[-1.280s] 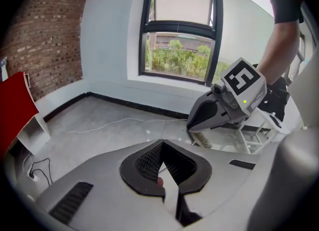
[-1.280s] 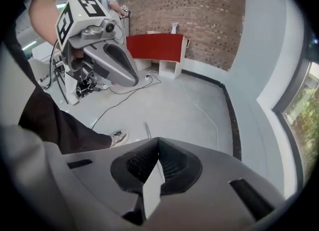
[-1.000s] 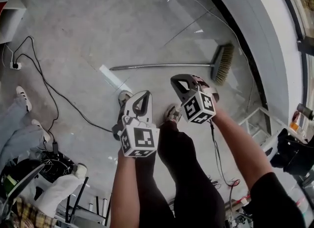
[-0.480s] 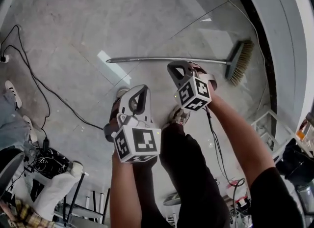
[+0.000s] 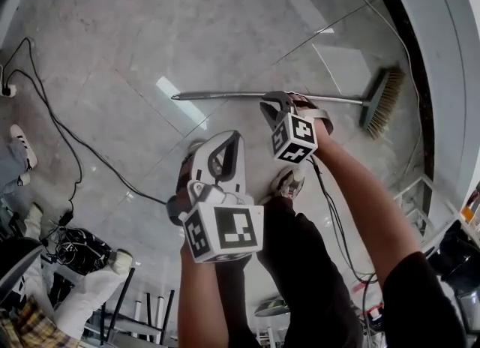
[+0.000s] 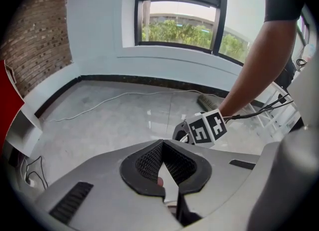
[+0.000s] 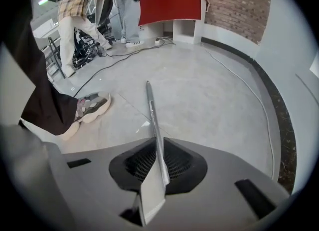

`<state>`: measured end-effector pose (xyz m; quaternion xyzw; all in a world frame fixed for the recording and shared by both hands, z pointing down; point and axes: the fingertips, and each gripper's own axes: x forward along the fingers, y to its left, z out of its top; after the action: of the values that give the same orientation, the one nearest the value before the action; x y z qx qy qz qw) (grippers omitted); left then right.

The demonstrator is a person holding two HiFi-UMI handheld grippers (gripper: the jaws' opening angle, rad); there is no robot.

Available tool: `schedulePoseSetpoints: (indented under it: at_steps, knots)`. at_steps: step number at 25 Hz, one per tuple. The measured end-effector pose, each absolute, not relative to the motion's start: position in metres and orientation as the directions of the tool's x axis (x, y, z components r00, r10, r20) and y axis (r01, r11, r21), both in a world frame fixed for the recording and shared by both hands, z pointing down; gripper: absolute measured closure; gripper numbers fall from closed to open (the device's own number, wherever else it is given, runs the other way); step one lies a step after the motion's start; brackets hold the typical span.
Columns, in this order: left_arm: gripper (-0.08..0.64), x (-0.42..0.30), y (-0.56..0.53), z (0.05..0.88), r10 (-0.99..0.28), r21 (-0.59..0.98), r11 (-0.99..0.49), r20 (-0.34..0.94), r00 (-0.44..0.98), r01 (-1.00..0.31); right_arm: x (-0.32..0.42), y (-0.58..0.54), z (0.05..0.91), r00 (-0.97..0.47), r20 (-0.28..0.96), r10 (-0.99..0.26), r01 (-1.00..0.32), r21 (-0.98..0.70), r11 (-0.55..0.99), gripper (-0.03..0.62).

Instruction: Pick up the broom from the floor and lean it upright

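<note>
While we hold our right gripper (image 7: 158, 144) clenched on nothing, jaws just starting to ease, broom (image 7: 151, 106) flat on the floor (image 5: 150, 24), handle running out from under its tips, our left gripper (image 6: 163, 146) shut too, brush head (image 5: 381, 112) near the curved wall (image 5: 450, 76)

Nothing readable here tbh. Just black-and-white square patterns on the left marker cube (image 5: 223, 232) and the right marker cube (image 5: 295, 138), no letters or numbers.

Window (image 6: 179, 26) daylight glares off the glossy floor (image 5: 112, 46); edges fisheye-warped.
</note>
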<state>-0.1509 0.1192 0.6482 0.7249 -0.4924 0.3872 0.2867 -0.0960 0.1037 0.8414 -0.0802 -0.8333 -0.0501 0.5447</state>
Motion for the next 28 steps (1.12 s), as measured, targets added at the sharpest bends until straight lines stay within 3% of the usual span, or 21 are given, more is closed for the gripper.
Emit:
schedulePoseSetpoints:
  at_steps: [3, 5, 28]
  knots:
    - [0.558, -0.153, 0.12, 0.658, -0.482, 0.044, -0.365, 0.846, 0.23, -0.93, -0.099, 0.104, 0.855, -0.365, 0.928, 0.079, 0.22, 0.004, 0.975, 0.578]
    - [0.557, -0.156, 0.117, 0.661, -0.485, 0.049, -0.36, 0.844, 0.231, -0.932, -0.101, 0.106, 0.864, -0.343, 0.936, 0.082, 0.256, 0.01, 0.967, 0.489]
    - [0.557, -0.185, 0.127, 0.685, -0.443, 0.062, -0.34, 0.87, 0.218, -0.939, -0.105, 0.113, 0.926, -0.203, 0.978, 0.041, 0.345, 0.032, 0.938, 0.518]
